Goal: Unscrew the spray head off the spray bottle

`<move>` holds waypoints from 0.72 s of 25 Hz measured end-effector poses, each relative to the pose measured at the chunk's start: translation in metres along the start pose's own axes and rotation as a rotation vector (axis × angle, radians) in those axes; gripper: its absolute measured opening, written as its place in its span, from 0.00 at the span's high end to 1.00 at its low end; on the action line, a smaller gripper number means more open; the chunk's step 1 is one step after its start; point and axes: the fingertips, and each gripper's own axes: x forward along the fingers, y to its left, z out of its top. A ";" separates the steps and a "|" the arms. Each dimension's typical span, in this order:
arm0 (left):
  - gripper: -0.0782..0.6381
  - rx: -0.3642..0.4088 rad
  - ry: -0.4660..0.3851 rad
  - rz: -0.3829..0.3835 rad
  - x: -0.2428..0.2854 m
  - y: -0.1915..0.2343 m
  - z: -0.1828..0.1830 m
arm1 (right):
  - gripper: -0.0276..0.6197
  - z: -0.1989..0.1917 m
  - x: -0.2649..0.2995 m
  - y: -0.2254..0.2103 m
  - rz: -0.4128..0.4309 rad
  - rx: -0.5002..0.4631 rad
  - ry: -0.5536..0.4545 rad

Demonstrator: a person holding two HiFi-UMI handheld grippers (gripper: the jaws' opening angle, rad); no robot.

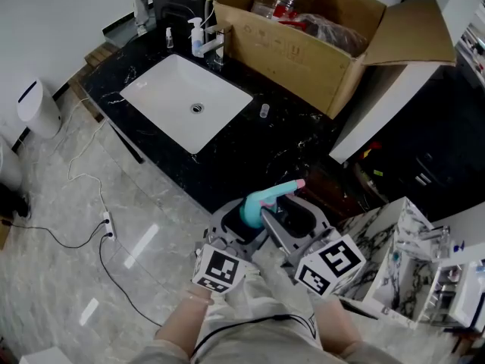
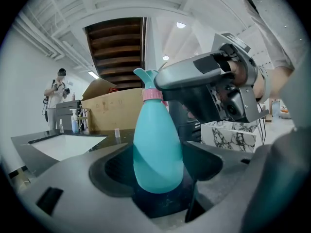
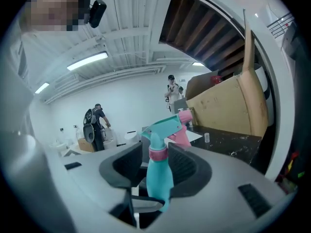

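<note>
A teal spray bottle [image 1: 252, 208] with a teal and pink spray head [image 1: 282, 192] is held out in front of me above the floor. My left gripper [image 1: 241, 222] is shut on the bottle's round body [image 2: 158, 149], which stands upright between its wide jaws [image 2: 158, 178]. My right gripper [image 1: 292, 218] comes in from the right at the neck. In the right gripper view its dark pads [image 3: 187, 166] flank the pink collar [image 3: 158, 153]: one pad lies against it and a thin gap shows at the other. The pink trigger [image 3: 181, 136] points away.
Ahead is a black counter [image 1: 258, 150] with a white sink [image 1: 163, 101], a soap dispenser [image 1: 197, 36] and a small vial [image 1: 264, 111]. A big open cardboard box [image 1: 303, 51] stands on it. A marble-patterned rack [image 1: 394, 241] is at the right, cables [image 1: 83, 180] on the floor.
</note>
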 end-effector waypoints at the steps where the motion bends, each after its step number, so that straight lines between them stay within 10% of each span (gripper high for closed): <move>1: 0.45 0.001 0.000 0.001 0.000 0.000 0.000 | 0.69 0.001 0.003 0.000 -0.004 -0.009 0.008; 18: 0.45 0.007 0.014 0.001 0.000 0.000 -0.003 | 0.73 0.001 0.021 0.002 0.039 -0.194 -0.024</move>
